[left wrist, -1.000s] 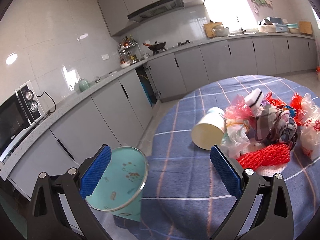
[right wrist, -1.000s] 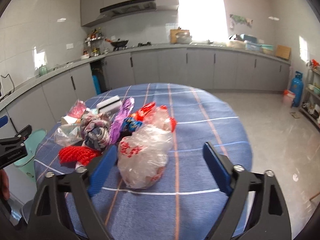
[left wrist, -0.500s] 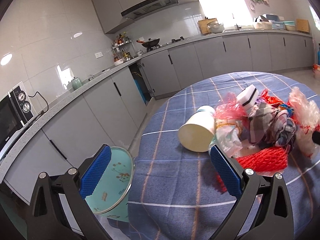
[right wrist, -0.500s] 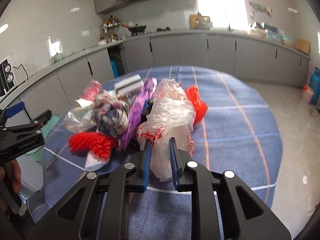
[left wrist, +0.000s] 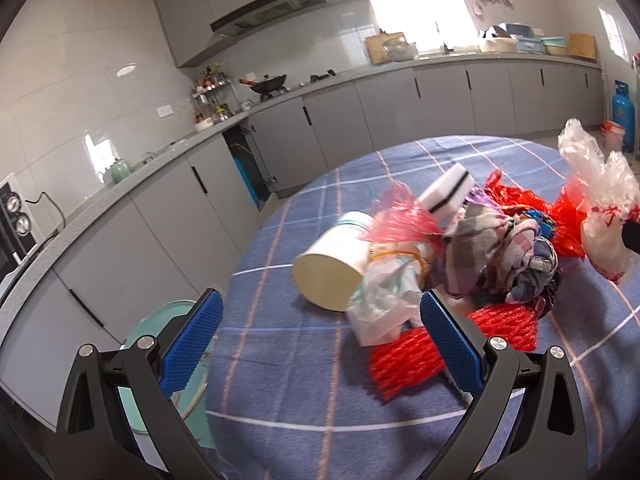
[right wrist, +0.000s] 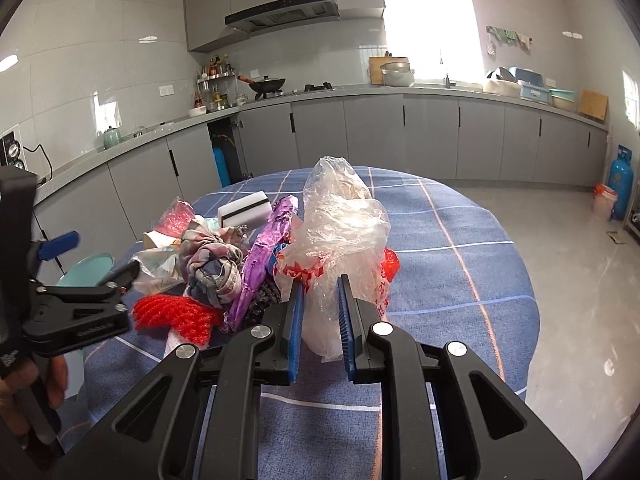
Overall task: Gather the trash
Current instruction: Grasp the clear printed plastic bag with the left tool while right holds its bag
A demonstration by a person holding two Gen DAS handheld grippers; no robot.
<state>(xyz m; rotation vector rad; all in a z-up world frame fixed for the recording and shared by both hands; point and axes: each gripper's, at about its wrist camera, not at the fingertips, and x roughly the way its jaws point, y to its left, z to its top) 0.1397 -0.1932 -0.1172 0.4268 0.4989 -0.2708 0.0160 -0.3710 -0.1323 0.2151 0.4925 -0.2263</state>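
A heap of trash lies on the round table with the blue checked cloth (left wrist: 304, 380) (right wrist: 460, 240). My right gripper (right wrist: 319, 292) is shut on a clear plastic bag with red print (right wrist: 340, 232) (left wrist: 600, 208), which stands up above the heap. My left gripper (left wrist: 318, 316) is open, facing a tipped paper cup (left wrist: 332, 264) (right wrist: 154, 240), with a red foam net (left wrist: 412, 356) (right wrist: 176, 314) by its right finger. In the heap: a crumpled cloth (left wrist: 508, 248) (right wrist: 212, 264), a purple wrapper (right wrist: 268, 248), a white sponge (left wrist: 448, 192) (right wrist: 244, 212), a pink bag (left wrist: 400, 220).
A teal bin (left wrist: 168, 344) (right wrist: 86, 270) stands on the floor at the table's left edge. Grey kitchen cabinets (right wrist: 400, 136) run along the walls behind. A blue gas cylinder (right wrist: 618, 184) stands at the far right. A hand (right wrist: 24, 392) holds the left gripper's handle.
My right gripper closed on the clear bag and lifted it so it stands up. My left gripper moved in over the table toward the cup and the red net.
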